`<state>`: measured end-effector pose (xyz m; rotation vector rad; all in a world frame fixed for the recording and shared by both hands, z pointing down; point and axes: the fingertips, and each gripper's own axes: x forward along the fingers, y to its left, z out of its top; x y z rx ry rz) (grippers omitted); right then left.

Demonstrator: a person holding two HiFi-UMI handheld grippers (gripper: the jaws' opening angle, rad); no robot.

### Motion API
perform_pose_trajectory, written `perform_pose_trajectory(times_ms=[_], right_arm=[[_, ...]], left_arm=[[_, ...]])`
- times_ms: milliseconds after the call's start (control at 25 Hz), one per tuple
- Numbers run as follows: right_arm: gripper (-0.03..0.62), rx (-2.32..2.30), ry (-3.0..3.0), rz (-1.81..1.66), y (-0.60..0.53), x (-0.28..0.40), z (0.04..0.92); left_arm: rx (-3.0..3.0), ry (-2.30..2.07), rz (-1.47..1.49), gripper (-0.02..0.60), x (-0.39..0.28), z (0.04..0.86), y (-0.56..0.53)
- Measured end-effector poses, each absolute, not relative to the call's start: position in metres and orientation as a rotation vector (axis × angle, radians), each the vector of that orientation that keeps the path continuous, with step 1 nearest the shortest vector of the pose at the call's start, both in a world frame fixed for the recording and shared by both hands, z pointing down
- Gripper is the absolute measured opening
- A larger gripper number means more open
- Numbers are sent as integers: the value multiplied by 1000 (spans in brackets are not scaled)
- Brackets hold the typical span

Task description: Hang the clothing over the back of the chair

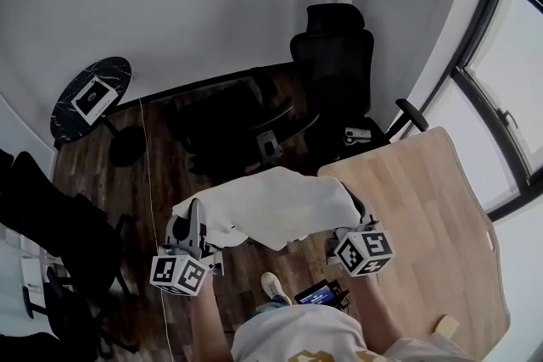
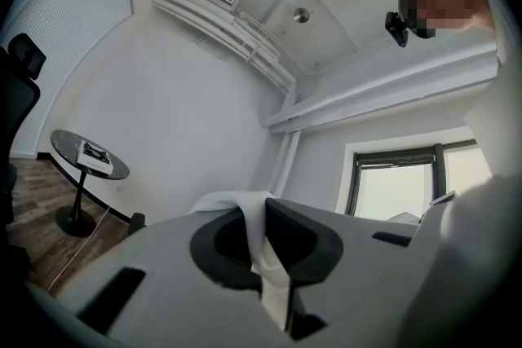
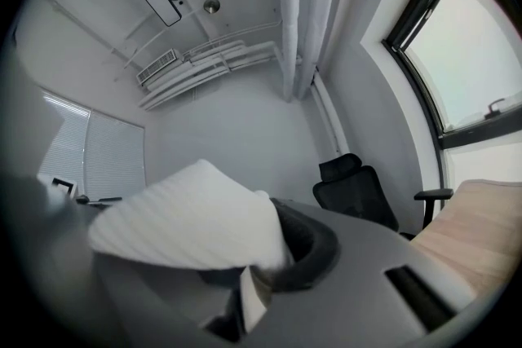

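A white garment [image 1: 271, 203] hangs in the air, stretched between two hand-held tongs. In the head view its long axis runs from 9 o'clock to 3 o'clock, and its right end sits slightly higher. The middle sags, and a loose fold droops toward 6 o'clock.

The left tongs [image 1: 193, 212] hold the garment's 9 o'clock end. In the left gripper view the jaws are pressed together on a narrow fold of the white cloth, which rises between them and spills over toward 10 o'clock. The right tongs [image 1: 352, 220] hold the 3 o'clock end. In the right gripper view those jaws are likewise clamped together on the cloth, and a ribbed flap billows out toward 9 o'clock.

The garment's right end lies over the near corner of a pale wooden surface [image 1: 416, 216], which fills the view toward 4 o'clock. Its left part hangs above a dark wood floor [image 1: 153, 174]. Well apart at 12 o'clock stands a black office chair [image 1: 335, 64], its tall back and headrest upright. At 10 o'clock, near the wall, is a small round surface [image 1: 89, 97] on a stand, with a flat white-edged item on top. At 6 o'clock the person's shoe [image 1: 273, 286] shows on the floor.
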<state>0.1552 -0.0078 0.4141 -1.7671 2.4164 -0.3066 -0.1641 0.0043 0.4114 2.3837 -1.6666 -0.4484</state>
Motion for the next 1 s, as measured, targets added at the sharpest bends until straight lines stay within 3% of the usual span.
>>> perform_pose_trajectory(times_ms=[1000], right_arm=[[18, -1828, 2262, -257, -132, 145, 390]], left_arm=[[2448, -1635, -490, 31, -208, 397, -125]])
